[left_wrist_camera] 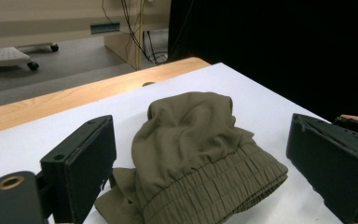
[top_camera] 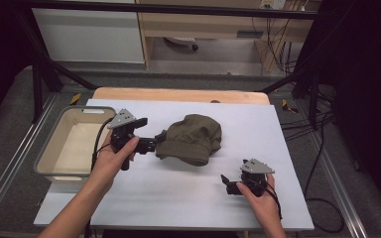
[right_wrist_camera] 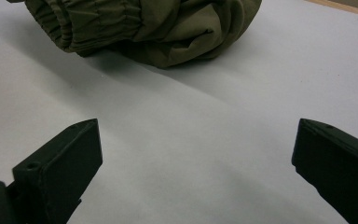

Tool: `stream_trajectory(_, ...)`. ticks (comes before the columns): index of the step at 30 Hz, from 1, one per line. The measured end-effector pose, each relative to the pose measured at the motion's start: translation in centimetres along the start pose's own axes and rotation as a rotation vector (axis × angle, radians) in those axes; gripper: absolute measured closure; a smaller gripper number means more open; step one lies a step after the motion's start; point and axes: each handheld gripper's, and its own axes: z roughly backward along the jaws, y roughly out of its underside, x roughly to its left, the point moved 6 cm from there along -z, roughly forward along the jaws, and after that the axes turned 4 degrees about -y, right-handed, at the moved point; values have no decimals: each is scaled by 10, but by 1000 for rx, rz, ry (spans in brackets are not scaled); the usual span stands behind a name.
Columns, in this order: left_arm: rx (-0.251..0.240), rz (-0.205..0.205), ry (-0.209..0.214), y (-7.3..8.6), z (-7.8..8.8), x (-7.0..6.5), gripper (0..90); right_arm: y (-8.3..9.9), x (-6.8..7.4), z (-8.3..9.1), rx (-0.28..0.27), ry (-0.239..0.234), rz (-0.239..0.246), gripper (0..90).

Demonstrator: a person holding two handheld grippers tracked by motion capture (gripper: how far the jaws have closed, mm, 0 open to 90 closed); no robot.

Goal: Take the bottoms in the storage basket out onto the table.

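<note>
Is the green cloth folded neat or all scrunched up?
Scrunched up. The green cloth sits in a wrinkly heap on the table, its stretchy band bunched.

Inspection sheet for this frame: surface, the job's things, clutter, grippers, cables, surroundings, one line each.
Surface: white table top, flat, with a wooden strip along its far edge.
Job's things: olive garment, bunched in a heap mid-table, elastic waistband toward the person.
Clutter: beige bin at the table's left edge; its inside looks bare.
Grippers: left gripper open, jaws at the garment's left edge, not pressing it; right gripper open above bare table, apart from the garment.
Cables: black cable trails from the left gripper; more black cables lie right of the table.
Surroundings: dark frame bars, grey floor, wooden furniture behind.
</note>
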Motion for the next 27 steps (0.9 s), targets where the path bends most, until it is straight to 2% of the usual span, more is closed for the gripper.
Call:
stream_trajectory(16,-24,-12,-35,-3,26,15,78,0,-1,0,-2,2,-6,22)
stream_trajectory(27,-47,14,-56,-1,42,29,78,0,0,0,-1,1,-4,21)
